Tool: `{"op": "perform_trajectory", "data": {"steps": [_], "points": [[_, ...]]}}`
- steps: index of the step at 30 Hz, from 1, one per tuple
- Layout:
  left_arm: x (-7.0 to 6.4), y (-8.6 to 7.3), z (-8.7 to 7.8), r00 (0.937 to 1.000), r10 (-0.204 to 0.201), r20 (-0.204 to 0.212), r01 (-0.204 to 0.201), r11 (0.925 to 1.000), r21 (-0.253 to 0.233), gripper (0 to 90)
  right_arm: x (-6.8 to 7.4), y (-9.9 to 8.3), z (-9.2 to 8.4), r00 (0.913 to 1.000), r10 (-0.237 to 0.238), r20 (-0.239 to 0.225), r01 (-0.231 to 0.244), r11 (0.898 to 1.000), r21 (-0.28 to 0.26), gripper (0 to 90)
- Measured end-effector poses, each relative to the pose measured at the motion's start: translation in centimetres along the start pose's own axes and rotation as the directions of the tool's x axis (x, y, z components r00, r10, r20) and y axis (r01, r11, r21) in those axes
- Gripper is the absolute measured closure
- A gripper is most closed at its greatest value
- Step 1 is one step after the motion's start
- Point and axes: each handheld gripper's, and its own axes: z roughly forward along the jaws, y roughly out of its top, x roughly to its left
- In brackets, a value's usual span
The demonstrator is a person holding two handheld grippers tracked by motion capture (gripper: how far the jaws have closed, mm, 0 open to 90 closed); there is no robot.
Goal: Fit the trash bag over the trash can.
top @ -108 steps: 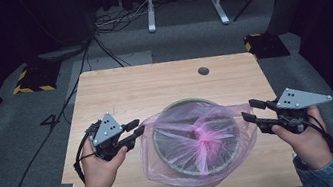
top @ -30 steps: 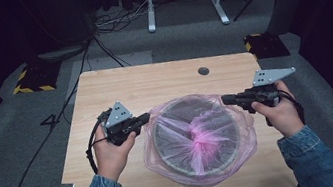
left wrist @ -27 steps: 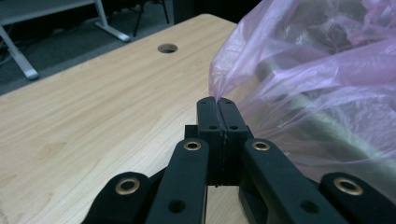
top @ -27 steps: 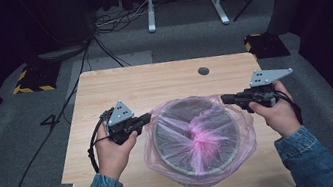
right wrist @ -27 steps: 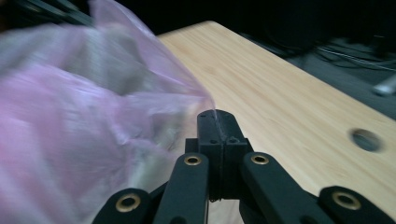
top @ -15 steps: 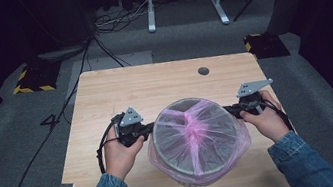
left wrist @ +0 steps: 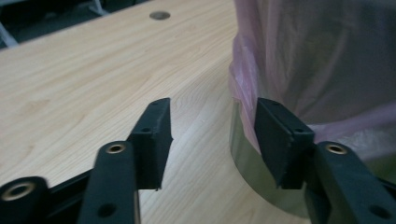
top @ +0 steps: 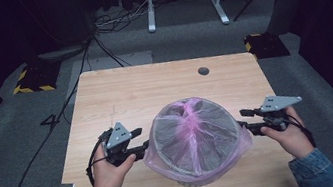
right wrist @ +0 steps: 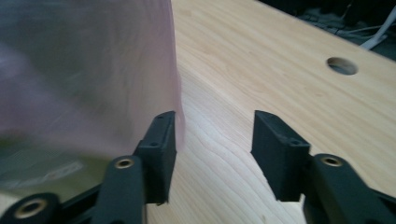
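A pink bag (top: pixel 195 134) lines the metal bin (left wrist: pixel 252 163) (rim covered). Beside it, the left gripper (top: pixel 138 143) and right gripper (top: pixel 245 117) have just released, jaws empty.

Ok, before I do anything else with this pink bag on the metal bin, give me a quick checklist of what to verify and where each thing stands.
1. Pink bag pulled down over the bin rim all round: ok on the near and side parts in the high view; far side cannot tell.
2. Left gripper open, nothing between its jaws: ok; they have just been opening.
3. Right gripper open and free of the bag: open, having just opened; whether its inner pad touches the film cannot tell.
4. Metal bin standing flat on the table: ok.
5. Bag's lower edge even round the bin: not ok, it bunches at the left side.
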Motion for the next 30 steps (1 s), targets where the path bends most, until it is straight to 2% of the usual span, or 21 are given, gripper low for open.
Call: {"op": "perform_trajectory", "data": {"steps": [3, 4, 8, 11, 14, 17, 18, 19, 21, 24, 25, 30], "points": [[-0.5, -0.8, -1.7, 0.9994, -0.001, 0.035, 0.0, 0.9999, 0.011, 37.0, 0.6, -0.3, -2.1, 0.9991, -0.019, 0.039, 0.02, 1.0, -0.007, 43.6], [-0.6, -1.2, -2.2, 0.9995, -0.002, 0.03, 0.002, 0.9999, 0.013, 35.8, 1.0, -0.5, -2.8, 0.9988, -0.024, 0.044, 0.024, 1.0, -0.006, 42.2], [-0.9, -2.1, -4.0, 0.9998, 0.02, 0.008, -0.02, 0.9998, 0.007, 30.3, 2.7, -0.7, -4.5, 0.9977, -0.059, 0.034, 0.059, 0.998, -0.01, 37.3], [-1.8, -2.1, -4.5, 0.9983, 0.048, 0.035, -0.048, 0.9989, 0.001, 28.6, 4.2, 0.0, -4.9, 0.9948, -0.101, 0.015, 0.101, 0.994, -0.042, 34.5], [-2.5, -1.8, -4.2, 0.9953, 0.082, 0.05, -0.082, 0.9966, 0.0, 28.8, 5.6, 1.1, -4.6, 0.985, -0.172, -0.003, 0.172, 0.983, -0.065, 33.2], [-2.5, -1.3, -3.4, 0.9946, 0.08, 0.067, -0.079, 0.9967, -0.014, 30.7, 6.5, 2.2, -3.9, 0.9709, -0.239, -0.009, 0.238, 0.968, -0.075, 33.6], [-2.5, -1.2, -3.2, 0.9942, 0.084, 0.068, -0.083, 0.9964, -0.017, 31.3, 6.6, 2.5, -3.7, 0.9697, -0.244, -0.016, 0.242, 0.967, -0.083, 35.6], [-2.5, -1.1, -3.0, 0.9938, 0.087, 0.068, -0.086, 0.996, -0.024, 32.5, 6.7, 2.7, -3.6, 0.9673, -0.252, -0.027, 0.249, 0.964, -0.09, 41.6], [-2.6, -0.8, -2.7, 0.9929, 0.097, 0.069, -0.095, 0.9948, -0.035, 33.7, 6.9, 2.9, -3.6, 0.9615, -0.272, -0.039, 0.268, 0.959, -0.088, 62.5], [-2.8, -0.5, -2.4, 0.9927, 0.099, 0.069, -0.096, 0.9945, -0.042, 34.5, 6.7, 3.0, -3.7, 0.9611, -0.269, -0.063, 0.264, 0.961, -0.076, 86.5], [-2.8, -0.4, -2.4, 0.9929, 0.097, 0.069, -0.094, 0.9946, -0.045, 34.6, 6.7, 3.0, -3.8, 0.9634, -0.258, -0.073, 0.253, 0.965, -0.072, 90.0], [-2.9, -0.1, -2.5, 0.9926, 0.096, 0.074, -0.092, 0.9946, -0.048, 38.5, 6.4, 2.4, -4.2, 0.971, -0.218, -0.097, 0.214, 0.975, -0.049, 90.0]]}}
